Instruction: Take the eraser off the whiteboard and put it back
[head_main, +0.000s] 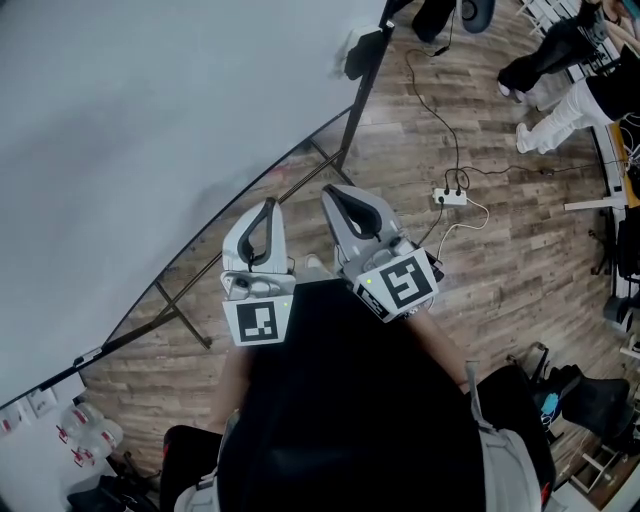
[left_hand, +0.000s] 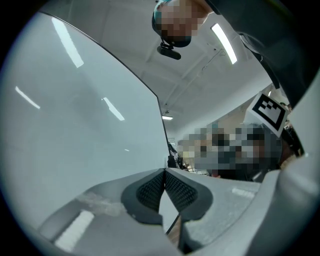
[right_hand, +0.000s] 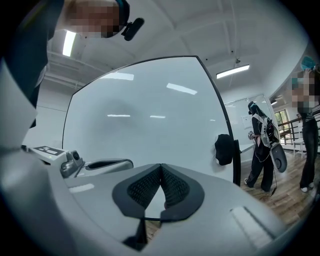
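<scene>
Eraser (right_hand: 224, 149): black, on the whiteboard (right_hand: 150, 115) at its right edge — well apart from both grippers.
Left gripper (left_hand: 164, 175): jaws together, empty.
Right gripper (right_hand: 161, 170): closed, empty.
Floor (head_main: 520, 270): power strip (head_main: 450, 197) with cables — near the board's stand.

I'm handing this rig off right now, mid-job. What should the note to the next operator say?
Grippers: the left claw is shut and empty. The right claw is also shut and empty, and faces the large white whiteboard.
Things: the black eraser sits at the whiteboard's right edge, beside the black frame, apart from both claws.
Done: nothing shows whether the eraser has already been off and back.
Left: if not, take it off, then put it back.
</scene>
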